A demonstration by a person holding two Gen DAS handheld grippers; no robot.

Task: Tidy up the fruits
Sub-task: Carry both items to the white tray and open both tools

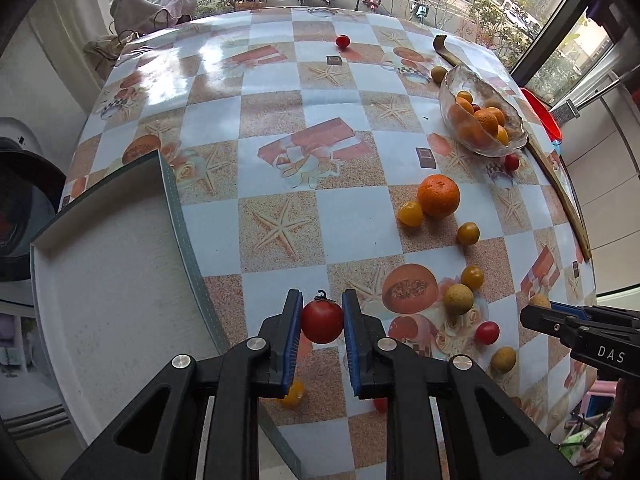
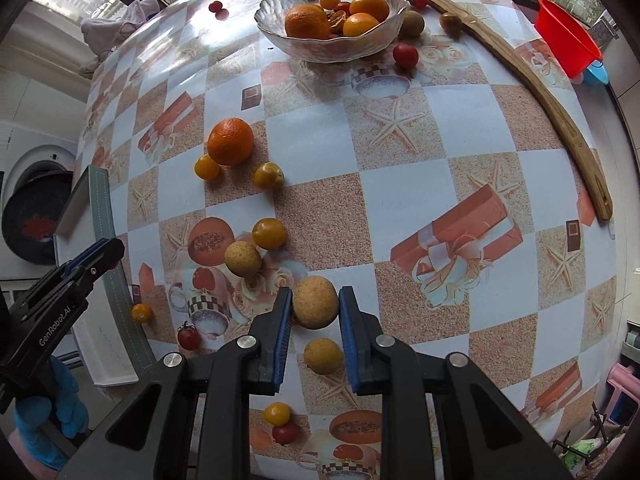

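**Red tomato and tan fruit, both clamped**

Blue pads on the left gripper [image 1: 322, 320] are pressed tight against a red cherry tomato [image 1: 322, 321], low in the centre of the left wrist view, its little green stem poking up. We see it clear of the checked tablecloth [image 1: 280, 120] below. Just under the fingers a yellow fruit [image 1: 294, 394] peeks out on the cloth.

Over to the right wrist view, and the right gripper [image 2: 315, 308] is squeezed shut on a round tan fruit [image 2: 315, 302], bottom centre of the frame. A second tan fruit [image 2: 323, 356] lies on the cloth right beneath it.

Moving outward, we find a third tan fruit [image 2: 243, 259] touching a yellow tomato [image 2: 269, 233] to the upper left of the claw. Further up the left side sits a big orange [image 2: 230, 141] with two small yellow fruits beside it. At the top centre stands the glass bowl [image 2: 280, 36], holding oranges and small tomatoes, with a red tomato [image 2: 405, 56] just beside its right edge.

A grey tray [image 1: 120, 280] lies on the left side of the left wrist view. A long wooden stick [image 2: 540, 92] curves down the right side of the table, and a red tub [image 2: 568, 44] sits in the upper right corner.
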